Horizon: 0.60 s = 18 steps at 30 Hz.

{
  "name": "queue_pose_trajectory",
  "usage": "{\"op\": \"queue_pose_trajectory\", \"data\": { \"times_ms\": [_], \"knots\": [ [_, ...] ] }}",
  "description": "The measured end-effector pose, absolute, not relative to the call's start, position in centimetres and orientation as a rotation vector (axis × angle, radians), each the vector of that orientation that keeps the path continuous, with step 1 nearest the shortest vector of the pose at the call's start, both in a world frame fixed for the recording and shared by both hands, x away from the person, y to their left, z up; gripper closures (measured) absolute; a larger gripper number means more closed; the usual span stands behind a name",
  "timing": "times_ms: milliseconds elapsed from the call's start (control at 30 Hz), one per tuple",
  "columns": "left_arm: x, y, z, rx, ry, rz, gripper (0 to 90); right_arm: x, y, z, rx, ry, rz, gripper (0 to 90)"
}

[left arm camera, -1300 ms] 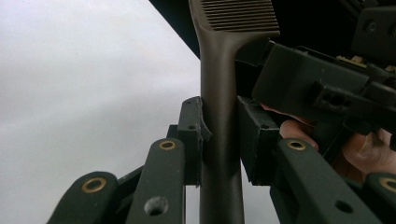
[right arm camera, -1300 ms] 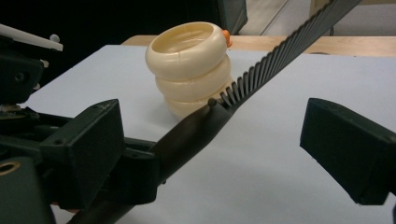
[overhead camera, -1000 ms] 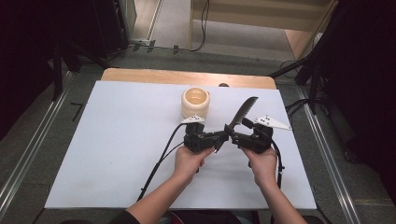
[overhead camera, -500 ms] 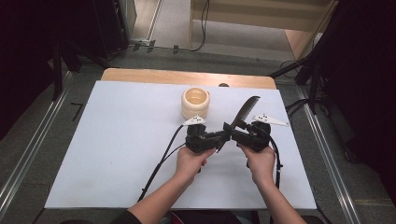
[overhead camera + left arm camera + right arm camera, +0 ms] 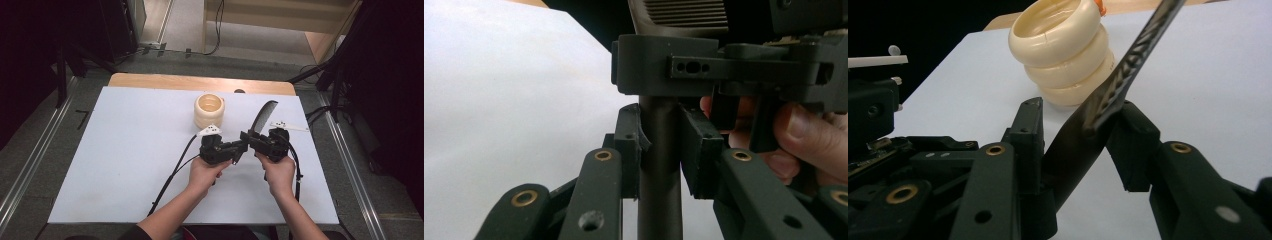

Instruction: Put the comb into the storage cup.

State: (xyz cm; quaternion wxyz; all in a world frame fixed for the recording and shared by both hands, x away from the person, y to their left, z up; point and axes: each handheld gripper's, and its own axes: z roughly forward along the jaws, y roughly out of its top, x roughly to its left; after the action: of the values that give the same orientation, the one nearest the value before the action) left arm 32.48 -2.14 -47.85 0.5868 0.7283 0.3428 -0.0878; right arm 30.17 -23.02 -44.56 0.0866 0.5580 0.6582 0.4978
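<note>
Long, stiff, light black plastic comb [image 5: 263, 116], held above the white bench [image 5: 125, 150]: left claw [image 5: 242, 148] clamps its handle, right claw [image 5: 248, 136], just closing, pinches the flat spine—safest hold.

A cream ribbed holder [image 5: 209, 110], built like three stacked rings and open at the top, stands upright on the white table surface [image 5: 125, 150]. Behind the white sheet a strip of wooden tabletop [image 5: 165, 81] shows along the far edge. Metal rails [image 5: 30, 165] run along the floor beside the table, and black cables [image 5: 218, 30] lie beyond it.
</note>
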Motion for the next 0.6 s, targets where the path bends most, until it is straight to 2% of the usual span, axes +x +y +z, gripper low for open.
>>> {"op": "queue_pose_trajectory", "data": {
  "times_ms": [600],
  "knots": [
    [32.69,-2.31,-48.23,1.704,0.793,-0.241,72.0,30.29,-23.24,-44.28,1.718,1.986,1.515,69.2]
  ]
}}
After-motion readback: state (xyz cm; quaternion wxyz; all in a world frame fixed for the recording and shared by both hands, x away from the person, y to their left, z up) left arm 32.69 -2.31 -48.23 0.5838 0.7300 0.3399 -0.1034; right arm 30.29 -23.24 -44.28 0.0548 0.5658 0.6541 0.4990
